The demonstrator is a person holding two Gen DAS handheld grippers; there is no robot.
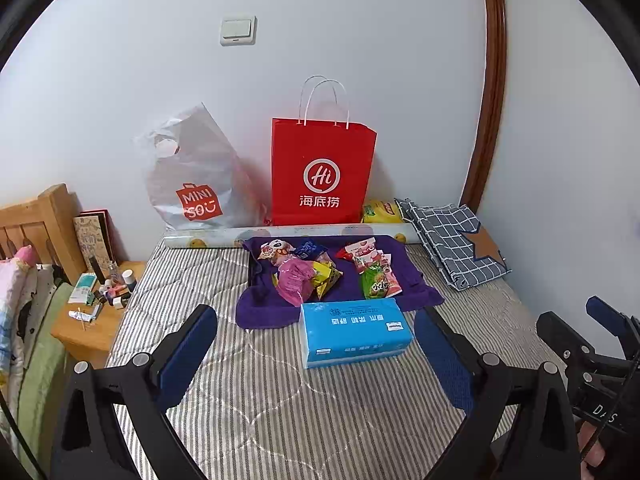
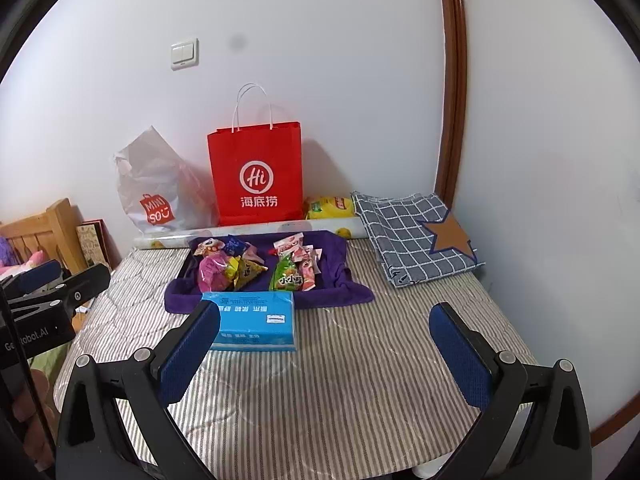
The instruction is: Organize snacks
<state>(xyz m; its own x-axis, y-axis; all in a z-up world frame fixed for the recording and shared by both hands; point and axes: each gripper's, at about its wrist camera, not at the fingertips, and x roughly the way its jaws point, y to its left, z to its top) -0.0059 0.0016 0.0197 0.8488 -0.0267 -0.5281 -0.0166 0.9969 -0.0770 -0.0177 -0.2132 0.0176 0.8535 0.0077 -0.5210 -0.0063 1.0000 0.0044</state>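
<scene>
Crinkly snack packets [image 1: 320, 272], soft purple towel [image 1: 416, 280]

Count: two piles of mixed snack packets [image 1: 306, 274] [image 1: 372, 270]; one blue rectangular tissue pack [image 1: 354, 332]; one red paper bag [image 1: 322, 172]; one grey plastic bag [image 1: 192, 176].

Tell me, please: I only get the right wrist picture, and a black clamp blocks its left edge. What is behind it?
Observer: A small wooden nightstand stands beside the bed, crowded with little bottles and tubes.
Operator: Is that clamp holding anything?
Observer: No. The left gripper is open, its blue-padded fingers wide apart with nothing gripped; the blue tissue pack lies on the bed ahead of it.
</scene>
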